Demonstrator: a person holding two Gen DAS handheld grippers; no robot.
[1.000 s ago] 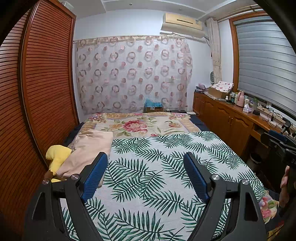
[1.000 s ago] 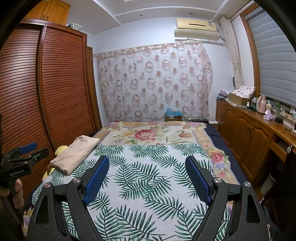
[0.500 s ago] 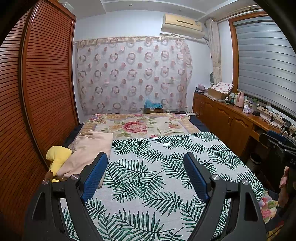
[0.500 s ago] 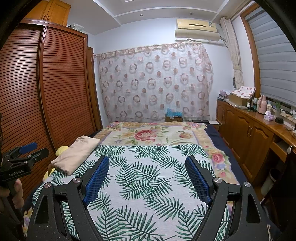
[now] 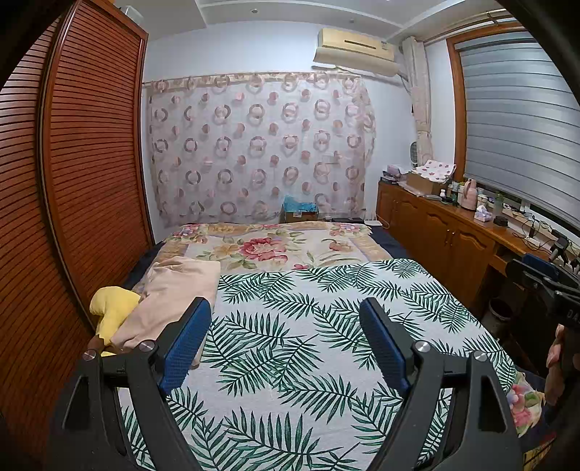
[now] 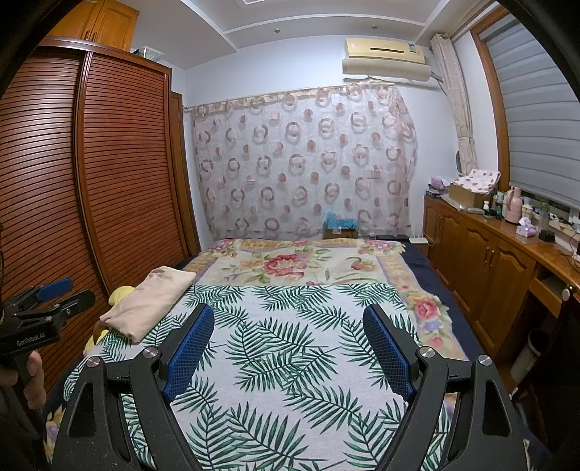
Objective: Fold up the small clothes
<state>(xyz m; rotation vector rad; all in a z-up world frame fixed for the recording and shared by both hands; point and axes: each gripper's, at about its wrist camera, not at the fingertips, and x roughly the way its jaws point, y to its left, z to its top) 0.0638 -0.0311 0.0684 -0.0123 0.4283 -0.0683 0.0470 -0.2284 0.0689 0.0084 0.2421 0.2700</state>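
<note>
Palm-leaf bedspread [image 5: 290,326] lies under both spread-jawed grippers; only right view shows wardrobe-top cupboards [image 6: 105,21].

- From the right wrist camera I read "GenRobot.AI" in pale letters on the black body of the left gripper [image 6: 54,293] at the left edge.
- From the left wrist camera I make out only "DA" on the right gripper [image 5: 543,275] at the right edge; the rest is cut off.
- The air conditioner [image 6: 386,58] carries a badge I cannot read.
</note>
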